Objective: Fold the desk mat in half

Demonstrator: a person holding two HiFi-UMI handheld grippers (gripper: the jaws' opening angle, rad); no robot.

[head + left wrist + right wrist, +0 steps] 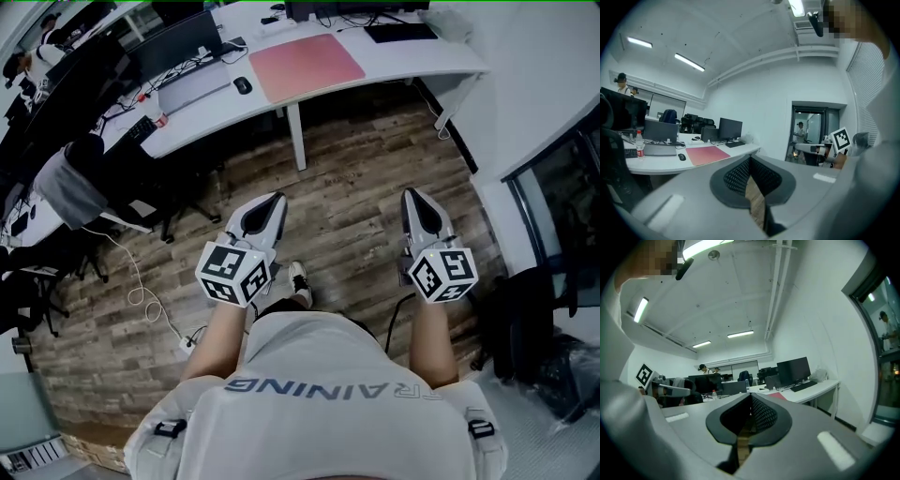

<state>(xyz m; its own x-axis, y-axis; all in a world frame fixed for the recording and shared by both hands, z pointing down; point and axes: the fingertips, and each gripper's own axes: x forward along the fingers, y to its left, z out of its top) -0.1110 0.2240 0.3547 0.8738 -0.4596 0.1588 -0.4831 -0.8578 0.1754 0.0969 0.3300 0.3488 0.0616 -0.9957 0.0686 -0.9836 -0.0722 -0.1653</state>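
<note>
The left gripper (pixel 277 200) hangs in front of the person's body, over the wooden floor (pixel 356 178) and well apart from the desk (pixel 422 58). Its jaws are pressed together at the tips and there is nothing between them.

The pink desk mat (pixel 306 66) lies flat and fully unfolded on the desk. Its near side is close to the front edge, and a mouse (pixel 243 85) is just beside its left side. A keyboard (pixel 401 32) is farther toward the right end.

The right gripper (pixel 411 195) is held at the same height, and its jaws are also together and empty.

I judge that folding is not yet begun and this is the approach step. The next move calls for going to the desk, spreading both pairs of jaws, and pinching one side of the mat at its two corners.
</note>
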